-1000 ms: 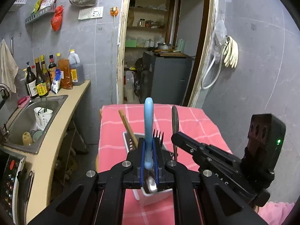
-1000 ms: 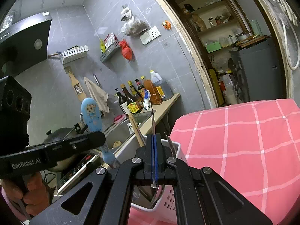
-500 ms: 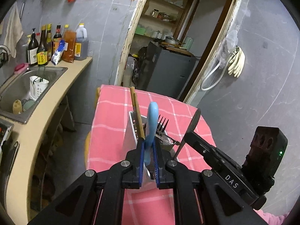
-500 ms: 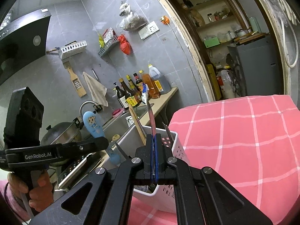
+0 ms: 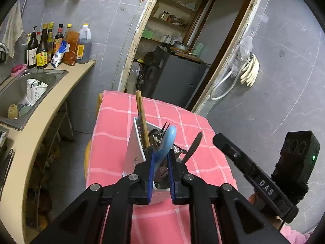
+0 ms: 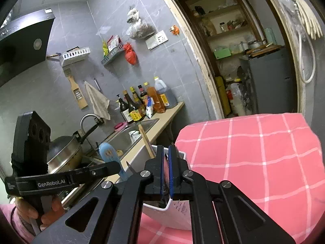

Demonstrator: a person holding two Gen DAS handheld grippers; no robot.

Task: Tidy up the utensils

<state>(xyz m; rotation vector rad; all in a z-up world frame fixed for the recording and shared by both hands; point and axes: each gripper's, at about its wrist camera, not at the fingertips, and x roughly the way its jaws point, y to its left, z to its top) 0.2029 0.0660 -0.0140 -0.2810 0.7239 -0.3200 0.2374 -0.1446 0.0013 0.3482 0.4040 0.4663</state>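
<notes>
One smooth, rounded blue spoon handle

— What does my rig look like?
— My left gripper and right gripper are matte black, with blue pads and silver screws. White lettering: "GenRobot.AI", "DAS". A green light glows on the right one's block. Pink sleeve.

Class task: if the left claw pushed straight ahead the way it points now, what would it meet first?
Most likely the blue plastic spoon handle between the left claw pads, then the white plastic utensil holder; depth is unclear.
</notes>
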